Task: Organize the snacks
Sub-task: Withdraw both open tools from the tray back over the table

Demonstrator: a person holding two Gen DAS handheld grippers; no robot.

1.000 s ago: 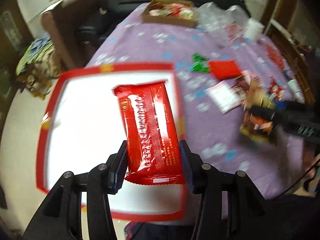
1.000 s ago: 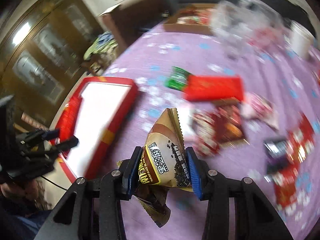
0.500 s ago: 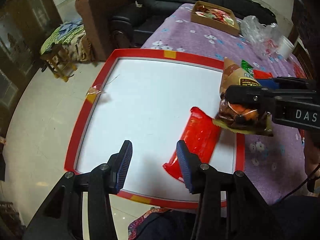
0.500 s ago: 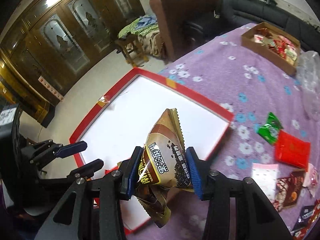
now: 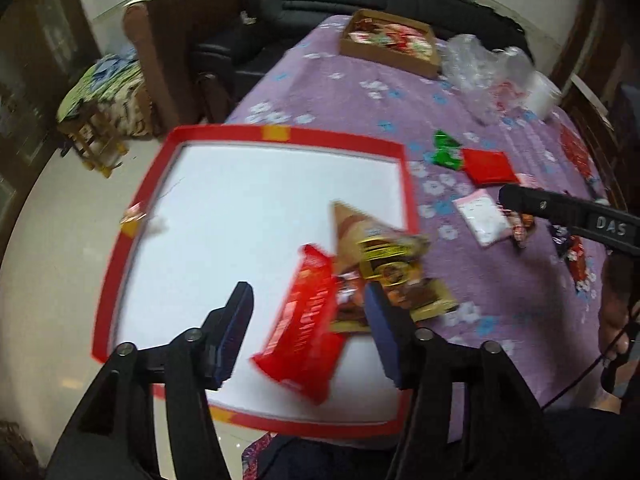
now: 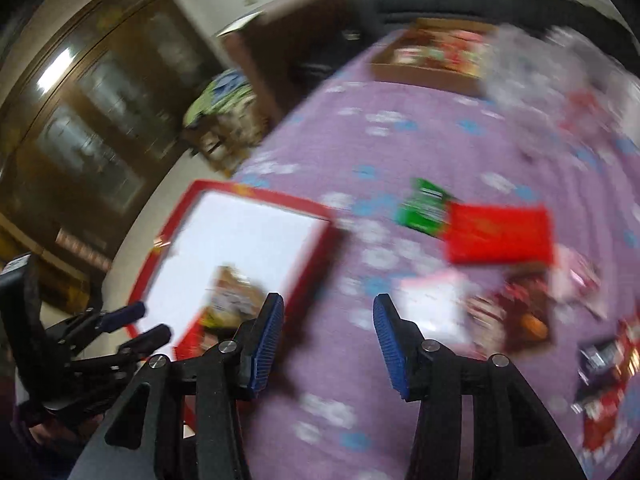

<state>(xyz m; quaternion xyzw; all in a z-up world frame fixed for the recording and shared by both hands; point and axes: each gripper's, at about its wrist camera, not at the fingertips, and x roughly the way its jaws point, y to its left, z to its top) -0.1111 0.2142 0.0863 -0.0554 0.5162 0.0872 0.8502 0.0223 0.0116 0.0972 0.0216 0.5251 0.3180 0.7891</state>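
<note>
A red-rimmed white tray (image 5: pixel 256 136) lies at the near left of the purple table. A long red snack packet (image 5: pixel 304 328) lies in it. A brown and gold snack bag (image 5: pixel 384 264) lies over the tray's right rim beside the packet. My left gripper (image 5: pixel 308 336) is open and empty just above the red packet. My right gripper (image 6: pixel 326 340) is open and empty over the purple cloth, right of the tray (image 6: pixel 256 196); the brown bag (image 6: pixel 230 300) shows blurred to its left. The right gripper's arm (image 5: pixel 568 212) reaches in from the right.
Loose snacks lie on the cloth: a green packet (image 6: pixel 426 208), a flat red packet (image 6: pixel 500 232), a pink-white packet (image 5: pixel 482 216) and several dark ones (image 6: pixel 524 312). A cardboard box of snacks (image 5: pixel 388 42) and a clear plastic bag (image 5: pixel 480 68) sit at the far end.
My right gripper has opened, left the brown bag at the tray's right rim and drawn back to the right. My left gripper has opened wider and stays over the red packet.
</note>
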